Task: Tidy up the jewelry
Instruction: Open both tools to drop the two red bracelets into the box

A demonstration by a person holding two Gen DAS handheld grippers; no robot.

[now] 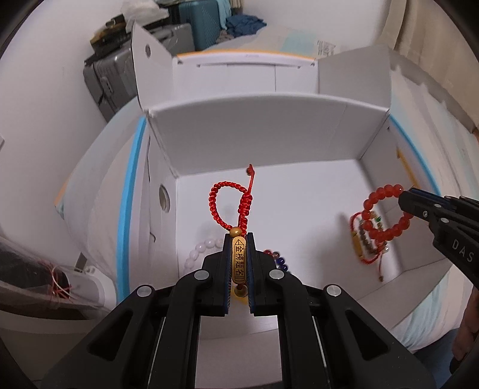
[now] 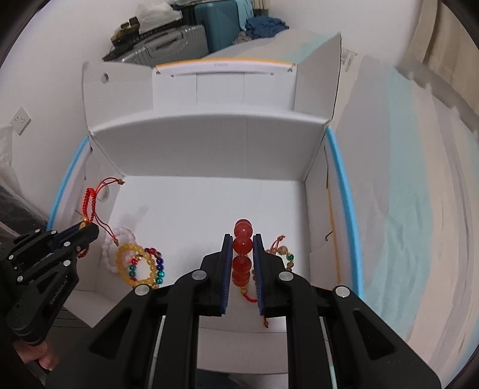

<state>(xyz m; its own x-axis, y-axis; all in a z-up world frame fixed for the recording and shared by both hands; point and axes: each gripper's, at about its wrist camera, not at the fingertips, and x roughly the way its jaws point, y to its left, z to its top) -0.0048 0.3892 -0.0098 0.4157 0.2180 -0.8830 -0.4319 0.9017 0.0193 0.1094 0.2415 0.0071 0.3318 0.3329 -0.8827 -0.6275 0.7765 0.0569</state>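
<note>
My left gripper (image 1: 239,239) is shut on a red braided cord bracelet with a gold engraved bar (image 1: 239,260), held over the left part of the open white box (image 1: 254,134); it also shows in the right wrist view (image 2: 89,206). My right gripper (image 2: 242,239) is shut on a red bead bracelet (image 2: 242,244), which also shows in the left wrist view (image 1: 386,211), over the box's right part. On the box floor lie a white bead bracelet (image 2: 109,254), a yellow bead bracelet (image 2: 134,263), a multicoloured bead bracelet (image 2: 158,263) and a red cord bracelet with wooden beads (image 1: 366,242).
The box has raised flaps (image 2: 95,89) and a lid (image 2: 221,80) at the back and sits on a blue-edged white surface (image 2: 344,185). Suitcases (image 2: 185,33) and folded clothes (image 2: 263,24) stand behind. A person's hand (image 2: 42,359) holds the left gripper.
</note>
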